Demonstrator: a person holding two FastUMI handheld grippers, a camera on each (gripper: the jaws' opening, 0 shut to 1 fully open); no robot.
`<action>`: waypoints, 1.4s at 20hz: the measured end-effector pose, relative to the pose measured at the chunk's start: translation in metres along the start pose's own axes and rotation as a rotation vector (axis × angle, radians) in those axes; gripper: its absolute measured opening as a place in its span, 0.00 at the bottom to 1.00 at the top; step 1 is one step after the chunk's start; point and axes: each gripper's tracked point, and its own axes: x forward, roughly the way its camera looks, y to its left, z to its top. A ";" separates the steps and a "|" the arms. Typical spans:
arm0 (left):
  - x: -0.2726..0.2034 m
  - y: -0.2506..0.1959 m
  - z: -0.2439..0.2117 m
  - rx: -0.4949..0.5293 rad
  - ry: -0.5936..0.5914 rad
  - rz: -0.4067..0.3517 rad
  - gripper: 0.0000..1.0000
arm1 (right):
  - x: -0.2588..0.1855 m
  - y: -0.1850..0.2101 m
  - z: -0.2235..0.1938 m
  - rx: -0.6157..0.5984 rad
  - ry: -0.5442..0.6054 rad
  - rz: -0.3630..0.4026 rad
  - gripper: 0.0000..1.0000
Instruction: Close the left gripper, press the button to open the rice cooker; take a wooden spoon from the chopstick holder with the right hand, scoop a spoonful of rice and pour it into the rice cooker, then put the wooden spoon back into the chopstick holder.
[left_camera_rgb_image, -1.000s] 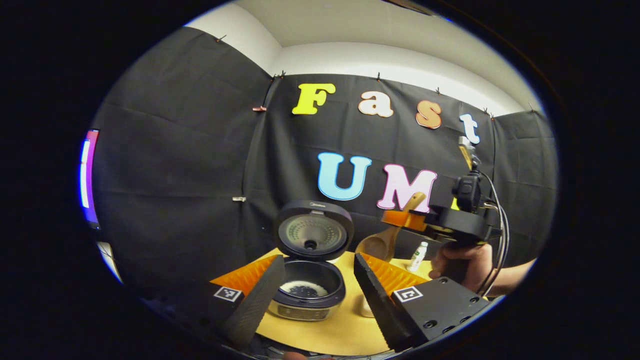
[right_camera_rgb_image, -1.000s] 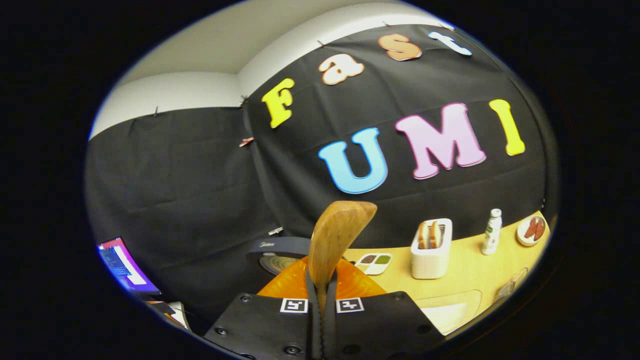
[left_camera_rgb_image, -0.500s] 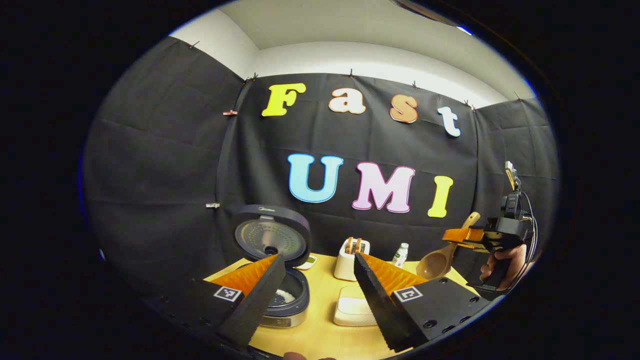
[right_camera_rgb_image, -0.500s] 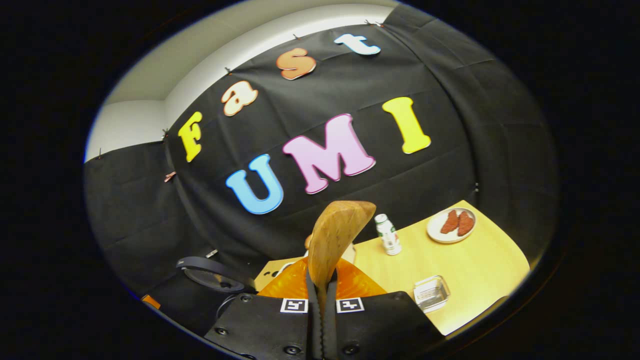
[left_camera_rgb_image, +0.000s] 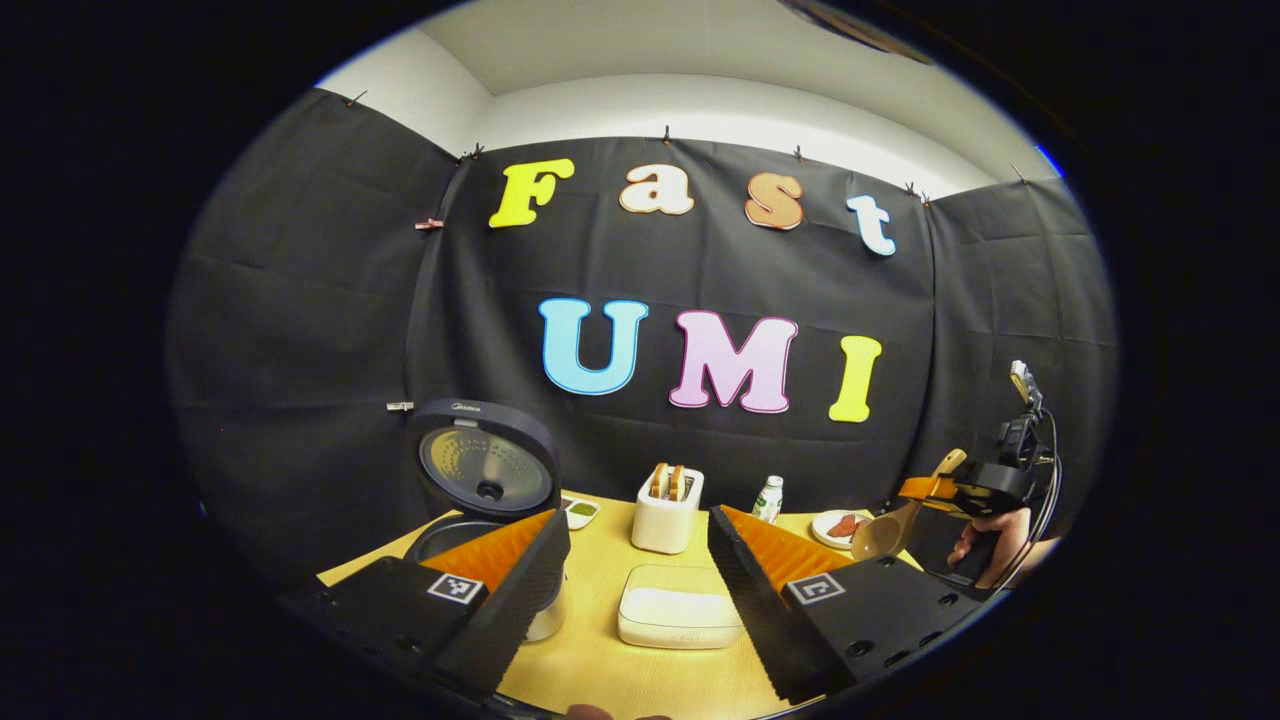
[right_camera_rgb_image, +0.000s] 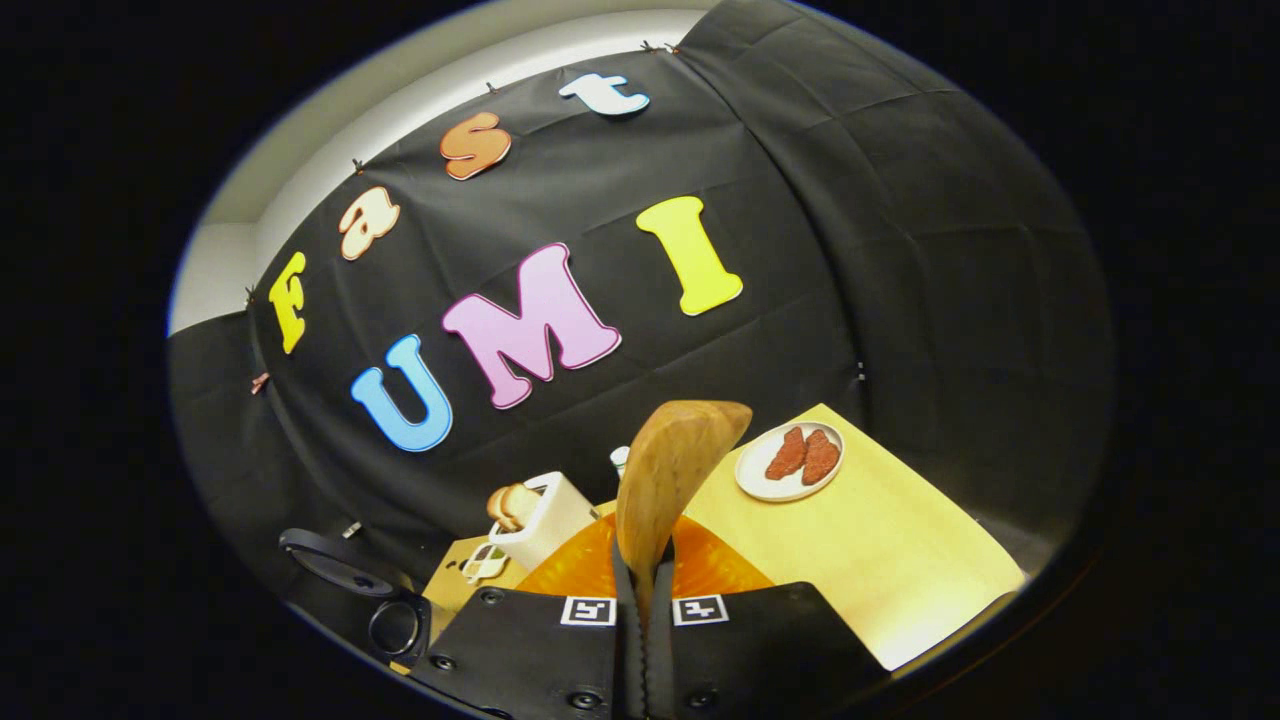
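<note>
- The work surface is a pale wooden table set against black cloth walls, with a white wall band and ceiling above the cloth.
- The rice cooker stands at the table's left end, lid raised upright and inner pot exposed. A small logo on the lid rim is too small to read.
- A white lidded box lies near the front centre. Behind it stand a white holder with toast-coloured pieces, a small bottle and a plate carrying red pieces.
- In the right gripper view, the table's right portion in front of the plate is bare up to its edge.
- The left gripper is spread wide with nothing between its fingers.
- The right gripper is clamped on the wooden spoon handle; in the left gripper view the spoon bowl hangs above the table's right end, near the plate.
- A hand grips the right gripper's handle.
</note>
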 end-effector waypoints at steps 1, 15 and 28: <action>-0.001 -0.001 -0.002 0.001 0.008 0.005 0.94 | 0.007 -0.007 -0.005 -0.009 0.006 -0.011 0.06; -0.030 0.031 -0.024 -0.004 0.110 0.153 0.94 | 0.093 -0.032 -0.115 -0.211 0.070 -0.041 0.06; -0.034 0.026 -0.027 0.032 0.138 0.161 0.94 | 0.103 -0.042 -0.155 -0.198 0.100 -0.067 0.14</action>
